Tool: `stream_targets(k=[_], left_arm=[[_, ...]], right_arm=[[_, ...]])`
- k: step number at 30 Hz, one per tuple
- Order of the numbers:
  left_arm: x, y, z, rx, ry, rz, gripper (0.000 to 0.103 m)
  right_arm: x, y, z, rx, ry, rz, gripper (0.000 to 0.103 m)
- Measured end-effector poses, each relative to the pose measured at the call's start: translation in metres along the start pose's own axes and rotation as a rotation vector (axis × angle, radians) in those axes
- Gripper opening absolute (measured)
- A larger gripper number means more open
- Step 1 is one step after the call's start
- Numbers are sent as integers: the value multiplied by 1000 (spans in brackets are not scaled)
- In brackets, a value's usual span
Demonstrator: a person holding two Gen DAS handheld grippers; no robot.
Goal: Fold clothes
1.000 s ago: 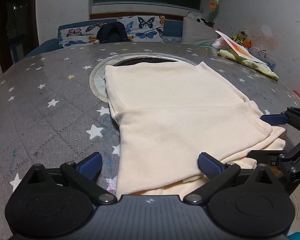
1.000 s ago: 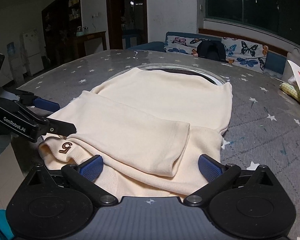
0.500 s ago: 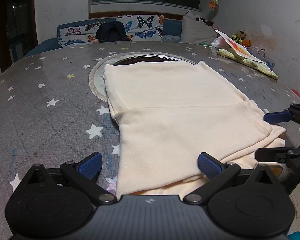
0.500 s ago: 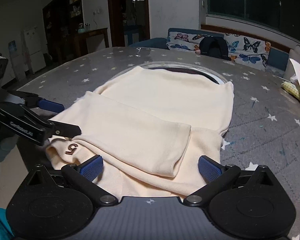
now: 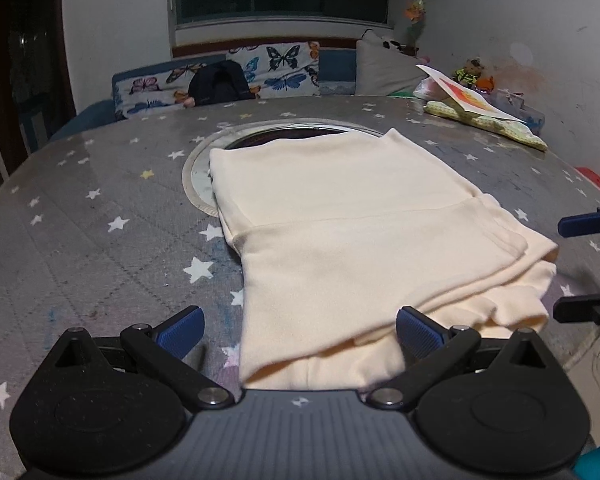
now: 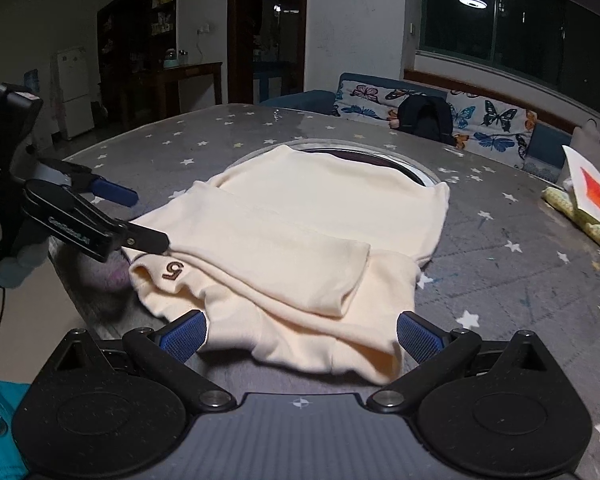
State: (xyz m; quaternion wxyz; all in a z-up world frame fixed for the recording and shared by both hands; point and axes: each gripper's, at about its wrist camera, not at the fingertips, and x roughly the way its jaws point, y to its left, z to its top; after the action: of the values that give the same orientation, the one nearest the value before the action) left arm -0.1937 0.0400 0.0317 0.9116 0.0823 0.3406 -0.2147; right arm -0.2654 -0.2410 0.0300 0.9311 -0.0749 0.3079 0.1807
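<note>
The shirt [image 6: 300,232] is cream with a brown 5. The surface [image 5: 80,240] is grey with white stars.

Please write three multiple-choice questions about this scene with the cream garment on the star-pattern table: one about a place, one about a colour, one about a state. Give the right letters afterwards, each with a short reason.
1. Where does the folded cream garment lie?
A. on the butterfly-print sofa
B. on the star-pattern table, its far edge over the round inset
C. on the floor

2. What colour are the pads of the grippers' fingers?
A. red
B. blue
C. white

3. How do the two grippers stand?
A. both open, holding nothing
B. both shut on the garment
C. only the left one shut

Answers:
1 B: the cloth rests on the table and covers part of the round inset.
2 B: blue pads show in both wrist views.
3 A: the left gripper and the right gripper have their fingers wide apart, with cloth lying between but not pinched.
</note>
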Motion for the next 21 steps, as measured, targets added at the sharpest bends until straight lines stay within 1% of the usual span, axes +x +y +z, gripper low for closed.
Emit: stream_targets(k=[13,21], left_arm=[[-39,-11,-20,-11,-50,10,103],[-52,-18,-30,21,-63,12,103]], right_arm=[[-28,13,-15,-10,-38,-35,103],[-41,28,-25,-51,-54,-43,103]])
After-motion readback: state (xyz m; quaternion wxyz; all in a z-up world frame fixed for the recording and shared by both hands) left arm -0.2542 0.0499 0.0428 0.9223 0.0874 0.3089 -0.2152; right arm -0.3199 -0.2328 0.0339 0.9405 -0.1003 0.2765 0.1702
